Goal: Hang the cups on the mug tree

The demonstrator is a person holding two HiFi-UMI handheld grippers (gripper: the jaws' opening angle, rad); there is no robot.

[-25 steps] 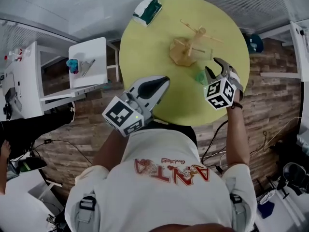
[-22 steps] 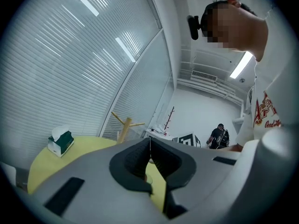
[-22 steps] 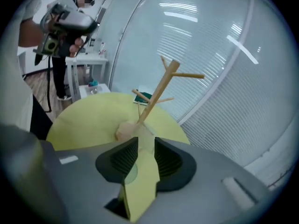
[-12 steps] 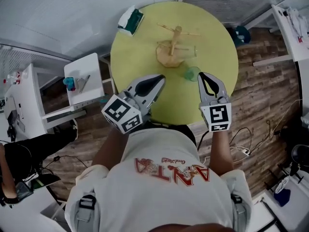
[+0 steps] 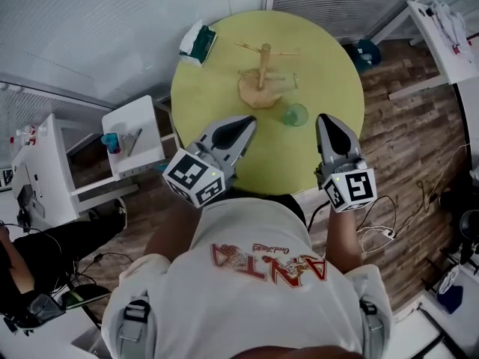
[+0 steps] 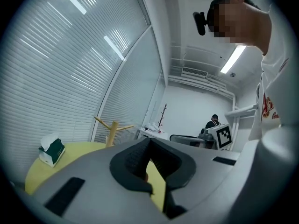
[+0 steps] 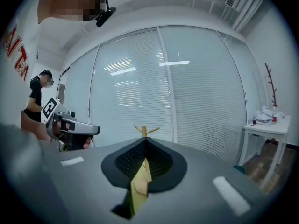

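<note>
Withdrawn from the green cup (image 5: 295, 114) since the earlier frame, the right claw (image 5: 326, 120) was held over the surface's (image 5: 209, 88) near edge, its jaws just closed on nothing; the left claw (image 5: 243, 126) was likewise shut and empty. The cup was left standing beside the mug tree (image 5: 262, 77), unhung. Regrasping would probably be best done at the rim, with the handle kept free for a peg.

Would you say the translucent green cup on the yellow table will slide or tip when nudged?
The translucent green cup looks small and thin, so probably light, sliding easily on the smooth yellow table. Apparently upright and round, it might tip and roll.
</note>
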